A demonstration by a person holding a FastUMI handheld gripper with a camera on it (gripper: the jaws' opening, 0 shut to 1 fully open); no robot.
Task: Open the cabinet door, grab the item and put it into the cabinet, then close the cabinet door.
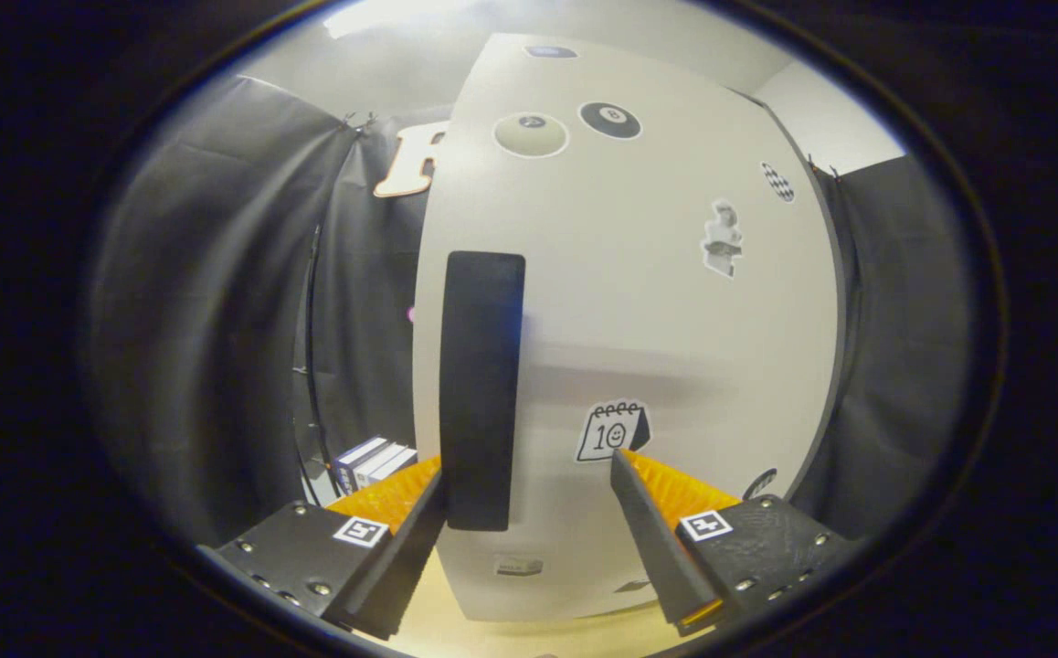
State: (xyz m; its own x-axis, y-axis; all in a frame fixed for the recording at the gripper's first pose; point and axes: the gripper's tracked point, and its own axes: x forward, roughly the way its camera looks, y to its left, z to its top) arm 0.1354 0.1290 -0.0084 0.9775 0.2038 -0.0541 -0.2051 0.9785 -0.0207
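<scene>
A white cabinet door (657,311) with several stickers stands just ahead of my gripper (529,475). Its tall black handle (481,388) runs down the door's left side. The handle's lower end sits between my fingers, close against the left finger (401,539), while the right finger (652,539) stands well apart from it. The fingers are open and press on nothing. A small blue-and-white box (374,461) lies beyond the left finger, to the left of the cabinet.
Black cloth walls hang to the left (218,320) and right (894,347) of the cabinet. A light wooden tabletop (529,635) shows below the door, between the fingers.
</scene>
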